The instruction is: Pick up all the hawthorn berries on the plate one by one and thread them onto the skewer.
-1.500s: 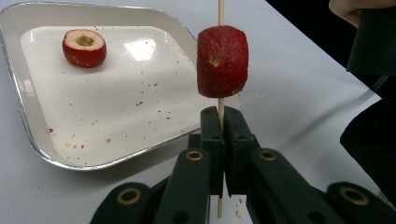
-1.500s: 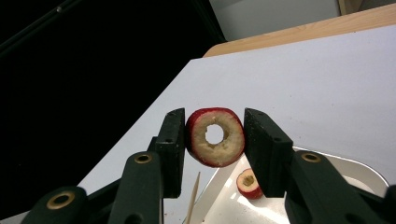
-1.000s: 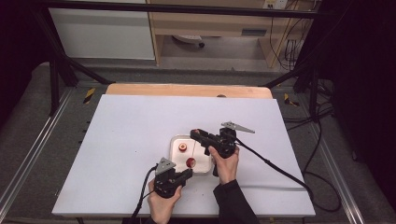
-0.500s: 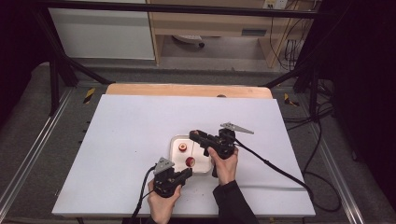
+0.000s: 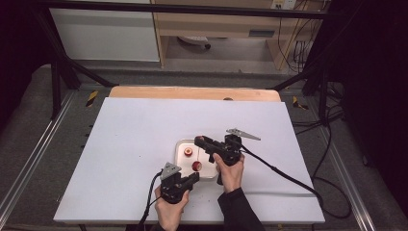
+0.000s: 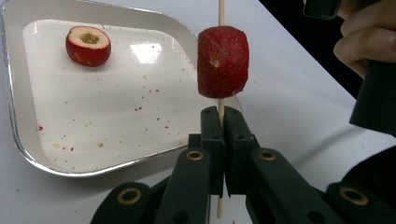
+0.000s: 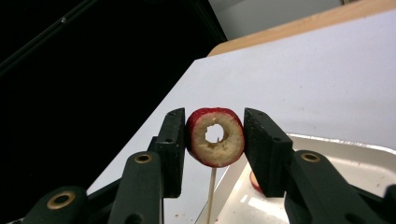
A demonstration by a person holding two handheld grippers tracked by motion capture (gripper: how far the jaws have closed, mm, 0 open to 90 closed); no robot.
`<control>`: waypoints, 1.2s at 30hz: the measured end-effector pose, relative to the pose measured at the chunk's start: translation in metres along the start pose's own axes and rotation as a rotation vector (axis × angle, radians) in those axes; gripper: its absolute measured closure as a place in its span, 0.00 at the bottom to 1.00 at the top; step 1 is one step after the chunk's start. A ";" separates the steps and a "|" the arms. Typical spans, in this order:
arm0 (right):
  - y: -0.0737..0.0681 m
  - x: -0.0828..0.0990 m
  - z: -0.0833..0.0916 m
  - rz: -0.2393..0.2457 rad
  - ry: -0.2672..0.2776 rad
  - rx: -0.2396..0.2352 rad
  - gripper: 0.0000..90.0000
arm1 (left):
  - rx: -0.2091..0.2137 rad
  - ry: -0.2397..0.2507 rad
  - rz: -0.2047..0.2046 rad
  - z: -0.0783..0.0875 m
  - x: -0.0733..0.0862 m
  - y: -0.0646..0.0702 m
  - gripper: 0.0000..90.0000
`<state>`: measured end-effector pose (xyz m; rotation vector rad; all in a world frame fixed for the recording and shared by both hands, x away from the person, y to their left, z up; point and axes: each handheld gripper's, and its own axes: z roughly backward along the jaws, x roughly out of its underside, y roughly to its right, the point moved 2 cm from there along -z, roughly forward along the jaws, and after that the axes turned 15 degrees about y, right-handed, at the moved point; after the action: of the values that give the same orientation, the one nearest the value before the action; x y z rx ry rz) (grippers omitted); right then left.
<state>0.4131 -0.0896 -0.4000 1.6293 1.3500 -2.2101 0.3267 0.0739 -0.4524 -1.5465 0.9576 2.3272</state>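
High view: both grippers meet over the foil tray [image 5: 211, 174] on the white table [image 5: 125, 144]. Left gripper view: left gripper [image 6: 220, 122] pinches a wooden skewer [image 6: 221, 11] through one red fruit [image 6: 222, 61]; another fruit half [image 6: 88, 45] lies in the tray. Right gripper view: right gripper [image 7: 215, 136] clamps a cored fruit [image 7: 215, 137] above the skewer.

Glossy metal tray [image 6: 14, 121], thin wooden skewer [image 6: 221, 11], matt white table [image 5: 125, 144]

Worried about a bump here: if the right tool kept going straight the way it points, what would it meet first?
Probably nothing soon: beyond the right tool and its cored fruit, bare white table lies ahead, though depth is hard to judge.
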 end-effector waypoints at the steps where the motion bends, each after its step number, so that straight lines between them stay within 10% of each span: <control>1: 0.000 0.001 0.000 -0.003 0.000 0.005 0.67 | -0.003 0.005 -0.001 0.000 0.000 0.001 0.98; 36: -0.001 0.021 0.003 0.026 -0.092 -0.007 0.67 | 0.026 -0.011 -0.027 -0.010 -0.014 -0.015 0.98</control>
<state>0.4011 -0.0830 -0.4163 1.5140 1.3053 -2.2329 0.3474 0.0824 -0.4484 -1.5251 0.9547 2.2931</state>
